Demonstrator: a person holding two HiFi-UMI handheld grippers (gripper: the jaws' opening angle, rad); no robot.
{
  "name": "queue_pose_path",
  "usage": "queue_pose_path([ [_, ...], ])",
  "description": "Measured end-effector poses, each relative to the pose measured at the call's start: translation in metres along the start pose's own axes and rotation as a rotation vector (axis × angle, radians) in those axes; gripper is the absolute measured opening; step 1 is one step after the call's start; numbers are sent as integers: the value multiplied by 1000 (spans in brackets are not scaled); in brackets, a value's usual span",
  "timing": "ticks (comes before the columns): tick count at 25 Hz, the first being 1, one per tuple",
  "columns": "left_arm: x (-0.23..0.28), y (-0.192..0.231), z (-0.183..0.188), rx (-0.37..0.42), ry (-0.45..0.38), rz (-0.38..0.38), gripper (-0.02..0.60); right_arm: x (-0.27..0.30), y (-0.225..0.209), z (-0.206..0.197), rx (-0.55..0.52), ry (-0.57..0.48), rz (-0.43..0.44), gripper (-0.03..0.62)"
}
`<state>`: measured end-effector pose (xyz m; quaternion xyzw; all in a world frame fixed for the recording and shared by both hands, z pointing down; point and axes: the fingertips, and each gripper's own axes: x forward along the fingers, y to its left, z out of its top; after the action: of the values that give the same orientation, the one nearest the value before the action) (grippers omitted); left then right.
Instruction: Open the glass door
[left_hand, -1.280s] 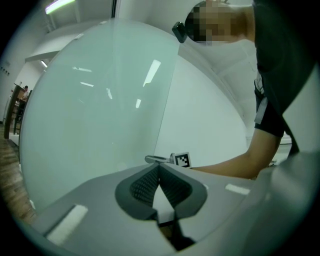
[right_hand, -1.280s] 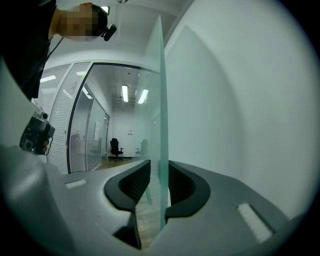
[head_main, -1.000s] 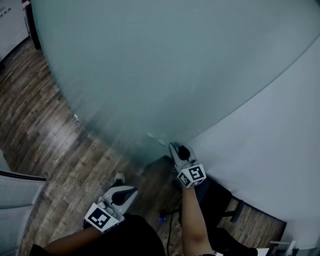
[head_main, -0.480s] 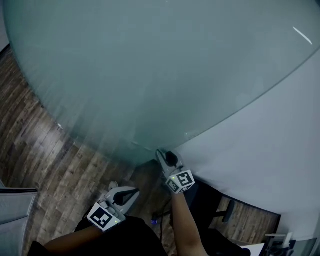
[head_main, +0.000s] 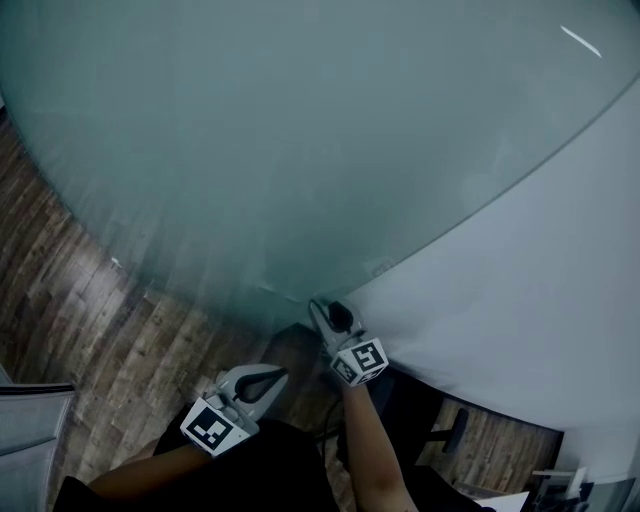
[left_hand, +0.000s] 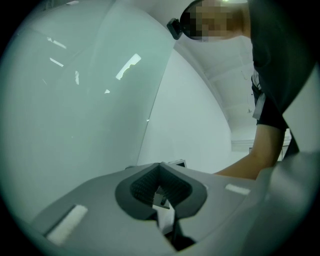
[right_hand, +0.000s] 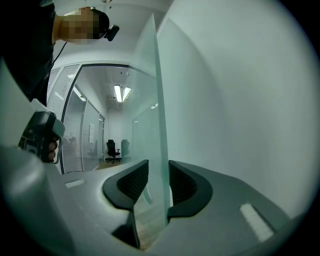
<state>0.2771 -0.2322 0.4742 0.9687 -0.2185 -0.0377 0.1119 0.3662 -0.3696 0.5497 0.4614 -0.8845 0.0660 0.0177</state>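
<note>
On the left there is a brown wooden floor (head_main: 60, 290). It runs up to the bottom of the big glass door (head_main: 300, 130).

The person stands close to the door and holds a gripper in each hand. The left gripper (head_main: 272, 378) is held low over the floor, near the person's body. It points level and does not touch the door. Its two jaws are pressed together and there is nothing between them. You can see this well in the left gripper view, where the left gripper (left_hand: 160, 167) shows its dark pads meeting in the middle and the glass door (left_hand: 75, 110) stands off to the side.

The door is milky green and fills most of the space in front of the person.

The right gripper (head_main: 318, 306) is at the door's edge, right where the glass stops. In the right gripper view the right gripper (right_hand: 157, 170) has its jaws apart, and the thin edge of the glass door (right_hand: 159, 100) stands between them. The jaws have just been opening. The left pad is clearly off the glass.

On the right is a plain white wall (head_main: 540, 300), just beside the door's edge.
</note>
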Motion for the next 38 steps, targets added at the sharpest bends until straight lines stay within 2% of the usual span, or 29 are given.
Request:
queue_pose_path([
  [10,-7,29,13,30,-33,211,0,16,-11,3,-22,17,44,123],
  [13,-11,30,9,24,-42,249,0,20,-11,5,-27,10,58,123],
  [20,-5,21,5,32,-45,273,0,23,-11,8,-42,19,92,120],
  [26,2,31,-3,17,-41,293,0,26,-10,5,-59,20,134,114],
  [29,7,31,-1,36,-46,285,0,22,-12,5,-47,29,100,115],
  [33,11,29,8,54,-74,277,0,-7,-14,17,37,-15,6,115],
  [38,19,27,13,55,-85,264,0,-53,-2,44,-29,-53,-57,99],
])
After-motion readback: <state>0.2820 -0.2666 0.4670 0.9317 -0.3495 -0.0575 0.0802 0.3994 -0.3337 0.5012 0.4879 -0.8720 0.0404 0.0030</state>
